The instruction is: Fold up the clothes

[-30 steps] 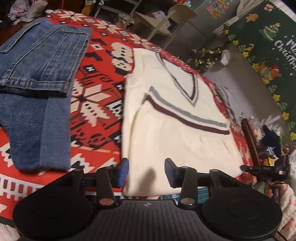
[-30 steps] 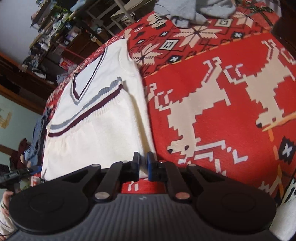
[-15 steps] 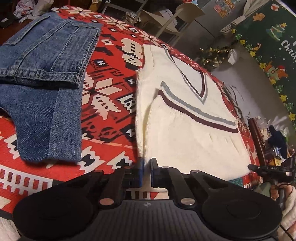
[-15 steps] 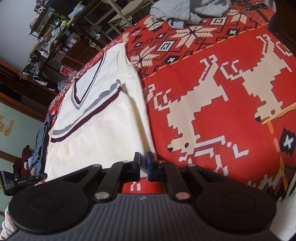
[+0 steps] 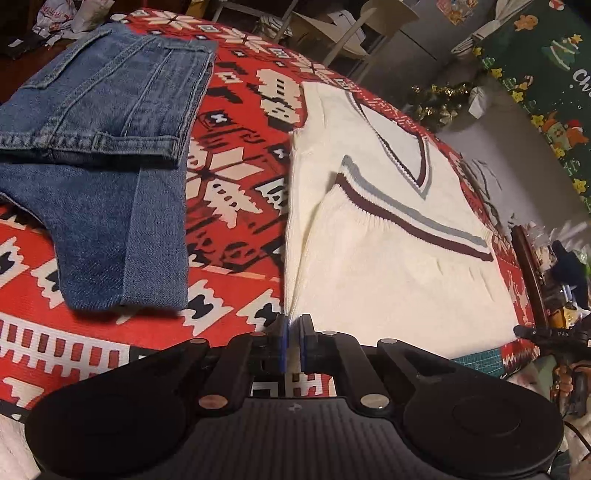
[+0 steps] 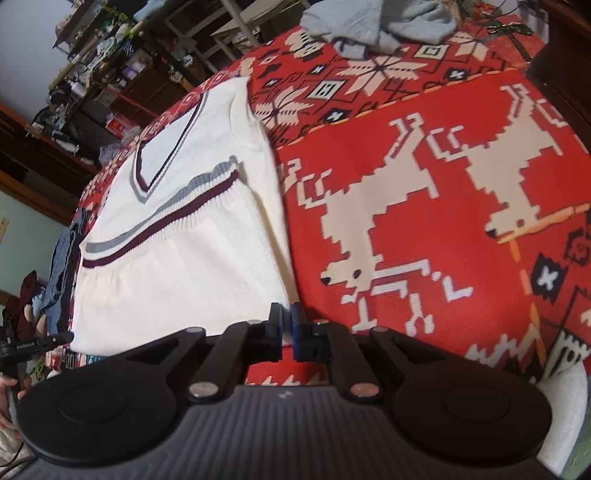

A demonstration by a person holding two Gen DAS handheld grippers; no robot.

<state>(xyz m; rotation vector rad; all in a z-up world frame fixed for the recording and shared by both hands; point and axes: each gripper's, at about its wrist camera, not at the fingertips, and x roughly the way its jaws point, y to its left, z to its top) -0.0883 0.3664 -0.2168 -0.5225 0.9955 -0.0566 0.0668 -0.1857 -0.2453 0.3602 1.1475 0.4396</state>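
A cream V-neck knit sweater (image 5: 388, 280) with maroon and grey stripes lies folded flat on the red patterned blanket (image 5: 229, 206). My left gripper (image 5: 291, 328) pinches its near left corner. The jaws are opening slightly, with cream fabric still between the pads. In the right wrist view the same sweater (image 6: 177, 280) stretches away to the left. My right gripper (image 6: 286, 317) is shut on the sweater's near right corner at the blanket (image 6: 406, 221).
Folded blue jeans (image 5: 103, 155) lie on the blanket left of the sweater. A crumpled grey garment (image 6: 369, 22) sits at the far end. Chairs, shelves and Christmas decorations stand beyond the blanket.
The left jaws stood wide open over the sweater's near edge and have closed on its left corner. The right gripper has kept its pinch and barely moved.
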